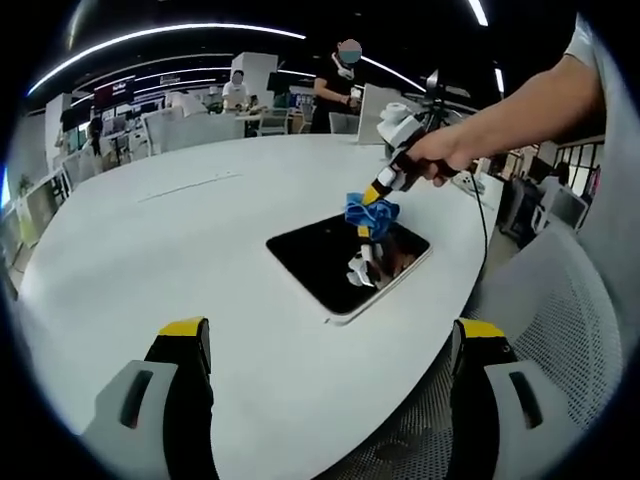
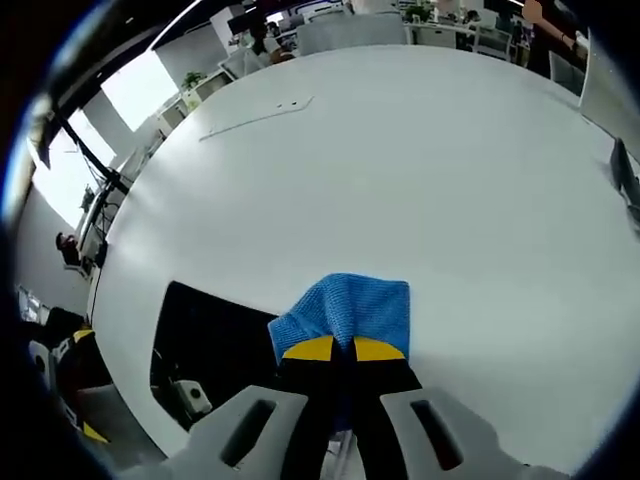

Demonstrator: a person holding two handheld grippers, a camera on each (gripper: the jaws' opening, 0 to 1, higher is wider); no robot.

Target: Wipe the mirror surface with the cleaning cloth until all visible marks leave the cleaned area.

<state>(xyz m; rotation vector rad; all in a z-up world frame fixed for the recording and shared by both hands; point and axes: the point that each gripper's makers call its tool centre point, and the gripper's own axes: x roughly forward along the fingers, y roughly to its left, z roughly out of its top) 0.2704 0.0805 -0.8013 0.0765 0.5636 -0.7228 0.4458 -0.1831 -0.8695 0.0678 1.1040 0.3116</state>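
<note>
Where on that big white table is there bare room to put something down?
Most of the table is bare: the wide stretch left of and beyond the mirror. It is crowded at the mirror itself, where the right gripper presses the blue cloth.

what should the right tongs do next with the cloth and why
Probably sweep the cloth across the mirror toward its near end. The right tongs are shut on the cloth and hold it down at the mirror's far part, while the dark glass on the near side lies uncovered. Whether marks remain there is too small to tell.
</note>
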